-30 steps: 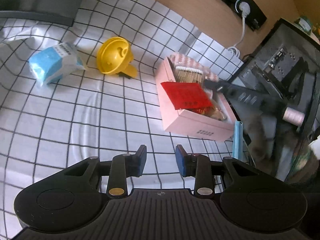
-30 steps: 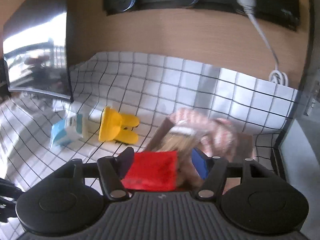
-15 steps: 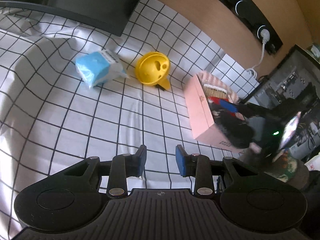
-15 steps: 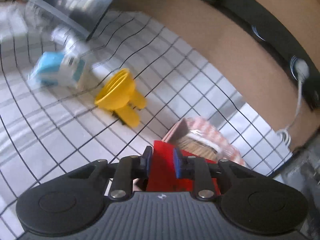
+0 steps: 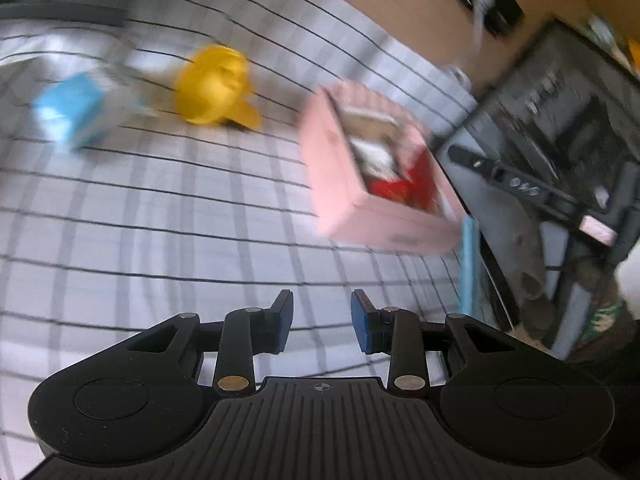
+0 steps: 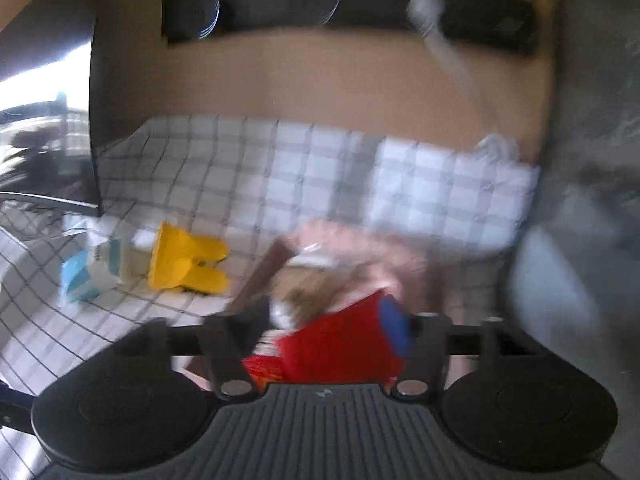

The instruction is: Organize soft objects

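The right claw (image 6: 328, 330) is opening over the pink box (image 5: 376, 168), the red packet (image 6: 340, 344) loose between its jaws. It may catch a pad and lift out again. The left claw (image 5: 322, 320) hovers narrowly apart, empty, above the counter (image 5: 160, 208).

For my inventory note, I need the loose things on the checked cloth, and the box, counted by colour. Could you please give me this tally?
Blue and white: 1, the soft pack
Yellow: 1, the funnel-shaped object
Pink: 1, the box
Red: 1, the packet in the box
Total: 4
The box holds other blurred contents that I cannot count.
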Demonstrator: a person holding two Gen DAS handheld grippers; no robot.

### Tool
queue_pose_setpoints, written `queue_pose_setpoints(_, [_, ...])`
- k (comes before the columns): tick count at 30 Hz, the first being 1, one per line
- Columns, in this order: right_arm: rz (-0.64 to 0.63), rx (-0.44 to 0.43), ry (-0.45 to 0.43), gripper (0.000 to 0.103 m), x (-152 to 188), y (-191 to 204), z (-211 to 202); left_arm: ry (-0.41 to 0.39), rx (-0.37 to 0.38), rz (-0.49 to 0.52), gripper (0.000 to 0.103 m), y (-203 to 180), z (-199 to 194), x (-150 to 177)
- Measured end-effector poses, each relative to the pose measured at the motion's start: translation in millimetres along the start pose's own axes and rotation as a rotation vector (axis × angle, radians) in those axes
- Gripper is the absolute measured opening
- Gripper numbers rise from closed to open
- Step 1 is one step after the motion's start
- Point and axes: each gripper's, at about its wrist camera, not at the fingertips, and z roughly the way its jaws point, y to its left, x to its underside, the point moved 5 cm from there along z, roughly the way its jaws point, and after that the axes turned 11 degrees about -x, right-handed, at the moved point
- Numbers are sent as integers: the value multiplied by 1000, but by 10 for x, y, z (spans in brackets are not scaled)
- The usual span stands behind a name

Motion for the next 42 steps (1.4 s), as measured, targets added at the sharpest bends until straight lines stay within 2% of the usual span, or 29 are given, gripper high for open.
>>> queue_pose_setpoints(3, [-35, 100, -36, 77, 146, -71, -369, 32, 25, 113, 35, -368, 171, 70])
queue_pose_setpoints(5, [-8, 117, 20, 77, 378, -155, -511, 54, 35, 198, 35, -626, 296, 161])
queue_pose_setpoints(8, [67, 140, 114, 75, 754, -312, -501, 78, 7, 312, 35, -892, 446, 298])
queue_pose_setpoints(9, [89, 164, 144, 65, 872, -368, -455, 81, -5, 335, 35, -939, 482, 330])
queue_pose_setpoints(10, [120, 181, 173, 40, 993, -427, -423, 86, -19, 348, 35, -976, 513, 349])
queue_pose_setpoints(11, [144, 175, 195, 29, 1073, -462, -407, 90, -29, 351, 35, -986, 532, 359])
queue_pose_setpoints(12, [160, 152, 221, 13, 1129, -478, -388, 92, -33, 349, 35, -997, 544, 365])
queue_pose_setpoints(13, [172, 114, 257, 10, 1195, -475, -393, 91, -39, 344, 35, -1006, 562, 361])
queue_pose_setpoints(16, [198, 22, 312, 9, 1349, -410, -490, 90, -59, 354, 35, -1062, 617, 341])
queue_pose_setpoints(20, [193, -77, 351, 9, 1528, -267, -753, 104, -85, 374, 35, -1137, 735, 335])
queue_pose_setpoints(23, [93, -34, 337, 11, 1622, -210, -872, 122, -87, 410, 35, -1219, 787, 394])
queue_pose_setpoints(24, [77, -21, 332, 18, 1625, -222, -879, 126, -91, 430, 37, -1253, 798, 432])
queue_pose_setpoints(25, [70, -10, 323, 30, 1649, -240, -917, 129, -95, 447, 39, -1279, 804, 466])
queue_pose_setpoints(26, [68, -3, 318, 38, 1661, -271, -927, 134, -100, 470, 40, -1318, 816, 513])
queue_pose_setpoints(27, [67, 5, 311, 52, 1660, -304, -939, 141, -106, 490, 43, -1347, 832, 557])
queue_pose_setpoints(28, [69, 13, 306, 57, 1670, -336, -948, 139, -115, 503, 47, -1371, 840, 588])
queue_pose_setpoints(32, [110, 7, 280, 60, 1709, -454, -1002, 146, -129, 546, 58, -1458, 863, 652])
queue_pose_setpoints(34, [88, 5, 274, 69, 1726, -448, -1007, 155, -129, 564, 69, -1508, 883, 669])
queue_pose_setpoints(37, [100, 14, 255, 70, 1759, -472, -1017, 168, -124, 583, 83, -1582, 914, 696])
queue_pose_setpoints(40, [91, 13, 250, 71, 1777, -476, -1034, 166, -129, 595, 90, -1634, 944, 720])
queue_pose_setpoints(42, [87, 13, 247, 71, 1787, -473, -1046, 155, -143, 600, 90, -1660, 970, 723])
